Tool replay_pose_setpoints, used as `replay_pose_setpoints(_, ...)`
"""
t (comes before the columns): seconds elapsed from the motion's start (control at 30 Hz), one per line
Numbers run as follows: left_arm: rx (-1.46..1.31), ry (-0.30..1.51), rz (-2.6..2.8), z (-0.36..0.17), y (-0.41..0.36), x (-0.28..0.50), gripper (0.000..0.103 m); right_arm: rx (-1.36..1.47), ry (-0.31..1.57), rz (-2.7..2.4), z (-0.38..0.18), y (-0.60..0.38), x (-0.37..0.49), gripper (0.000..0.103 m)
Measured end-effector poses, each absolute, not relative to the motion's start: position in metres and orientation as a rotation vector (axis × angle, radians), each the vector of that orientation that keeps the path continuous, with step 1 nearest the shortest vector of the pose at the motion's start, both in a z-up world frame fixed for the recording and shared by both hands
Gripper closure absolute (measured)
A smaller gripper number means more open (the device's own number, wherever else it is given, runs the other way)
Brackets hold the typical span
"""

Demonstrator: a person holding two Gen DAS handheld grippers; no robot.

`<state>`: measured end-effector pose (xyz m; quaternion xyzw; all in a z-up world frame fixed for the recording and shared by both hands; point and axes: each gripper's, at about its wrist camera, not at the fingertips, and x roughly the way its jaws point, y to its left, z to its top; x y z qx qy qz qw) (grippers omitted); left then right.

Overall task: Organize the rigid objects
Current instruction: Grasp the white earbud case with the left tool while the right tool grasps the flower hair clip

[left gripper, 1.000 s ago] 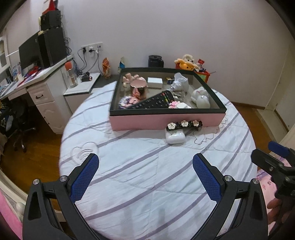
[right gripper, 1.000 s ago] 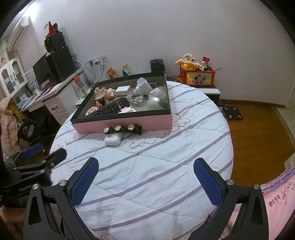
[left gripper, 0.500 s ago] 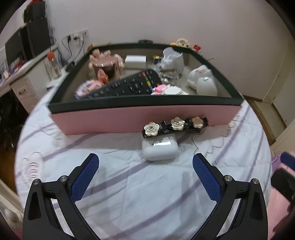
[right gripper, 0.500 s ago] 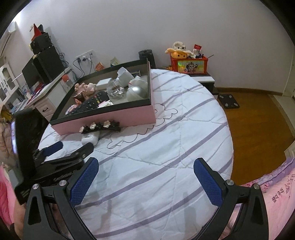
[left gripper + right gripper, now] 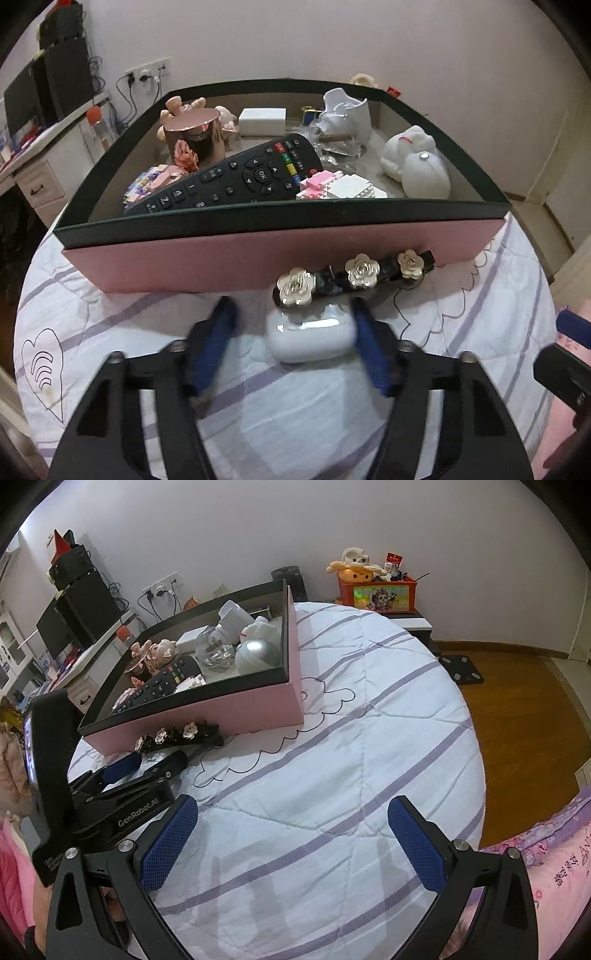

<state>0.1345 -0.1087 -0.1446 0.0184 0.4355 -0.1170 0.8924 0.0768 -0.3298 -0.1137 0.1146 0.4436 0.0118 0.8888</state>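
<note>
A white earbud case lies on the striped bedspread in front of the pink box. A black hair clip with three flowers rests beside the case against the box wall; it also shows in the right wrist view. My left gripper is partly closed around the case, its right finger touching it and its left finger apart, blurred by motion. In the right wrist view the left gripper hides the case. My right gripper is open and empty over the bedspread.
The pink box holds a black remote, a rose-gold tin, white figurines, toy bricks and a small white box. A desk stands at left, a toy crate at the far wall.
My left gripper moved forward to the earbud case and its fingers have closed in around it. The right gripper stayed open and swung slightly, with the left gripper now further forward in its view.
</note>
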Motion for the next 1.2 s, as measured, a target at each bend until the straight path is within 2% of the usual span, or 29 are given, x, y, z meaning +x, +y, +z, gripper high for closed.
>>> replay_pose_setpoints(0.03, 0.038, 0.901, -0.244, -0.144, -0.106, 0.133, 0.057, 0.236, 0.923, 0.026, -0.114, -0.329, 0.077, 0.000)
replay_pose_setpoints(0.43, -0.010, 0.896, -0.262, -0.138, -0.066, 0.115, 0.057, 0.208, 0.944, 0.050, -0.119, -0.304, 0.087, 0.000)
replay_pose_setpoints(0.83, -0.041, 0.892, -0.184, -0.138, -0.012, 0.113, 0.057, 0.198, 0.995, 0.102, -0.135, -0.252, 0.134, 0.000)
replay_pose_setpoints(1.2, -0.046, 0.879, -0.175, -0.145, -0.002, 0.117, 0.057, 0.103, 0.990, 0.030, -0.151, -0.211, 0.166, 0.000)
